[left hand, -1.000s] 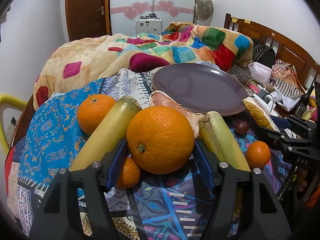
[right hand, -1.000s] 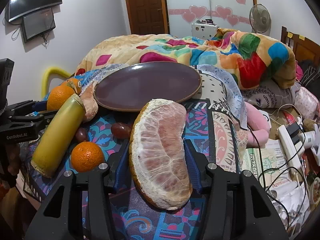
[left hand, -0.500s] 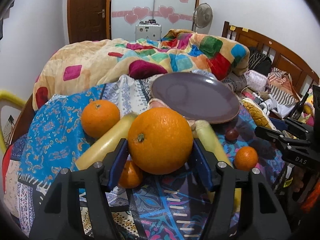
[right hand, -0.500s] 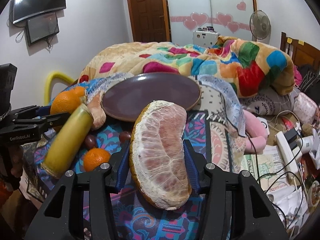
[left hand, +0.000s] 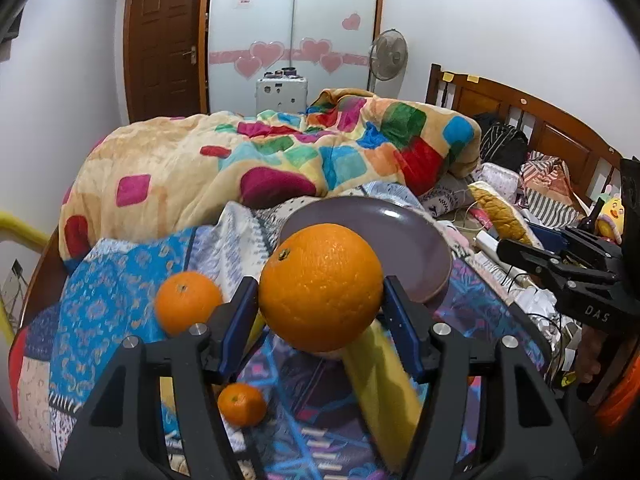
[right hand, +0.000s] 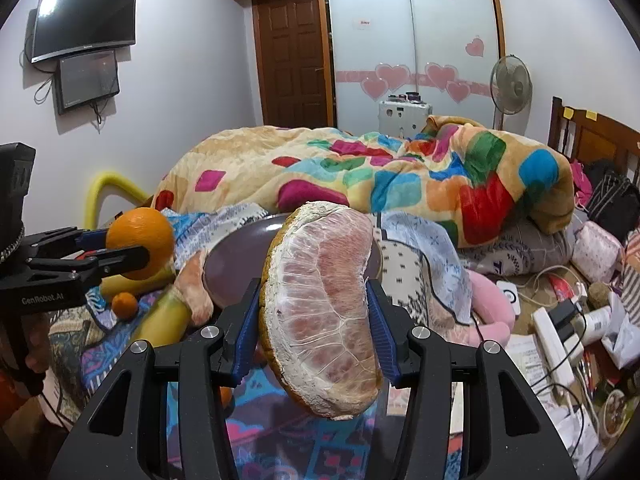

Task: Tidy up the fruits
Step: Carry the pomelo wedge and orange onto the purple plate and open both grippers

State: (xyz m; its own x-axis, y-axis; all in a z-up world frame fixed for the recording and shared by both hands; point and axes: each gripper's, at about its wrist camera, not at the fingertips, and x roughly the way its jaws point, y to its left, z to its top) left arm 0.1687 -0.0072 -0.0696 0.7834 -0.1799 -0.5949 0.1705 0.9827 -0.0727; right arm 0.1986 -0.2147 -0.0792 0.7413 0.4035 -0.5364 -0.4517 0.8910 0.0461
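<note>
Fruits are split between my 2 grippers and the patterned cloth [left hand: 100, 312] below. My left gripper [left hand: 320, 300] is clamped on a large orange [left hand: 320, 286], blue pads pressing both its sides, and I see it held up off the cloth with the purple plate [left hand: 420, 248] just behind it. From the right wrist view that same orange [right hand: 140, 238] shows at the left, above a yellow-green stalk [right hand: 164, 320]. My right gripper [right hand: 316, 320] grips a peeled pomelo wedge [right hand: 320, 308] between its pads, the wedge standing roughly upright and raised in front of the plate [right hand: 236, 256].

On the cloth I count 2 more loose oranges in the left view: a medium orange [left hand: 186, 302] beside the left finger and a small mandarin [left hand: 242, 404] lower down. A pomelo peel piece [right hand: 196, 284] leans against the plate's near rim. A colourful quilt [left hand: 240, 168] lies beyond.
</note>
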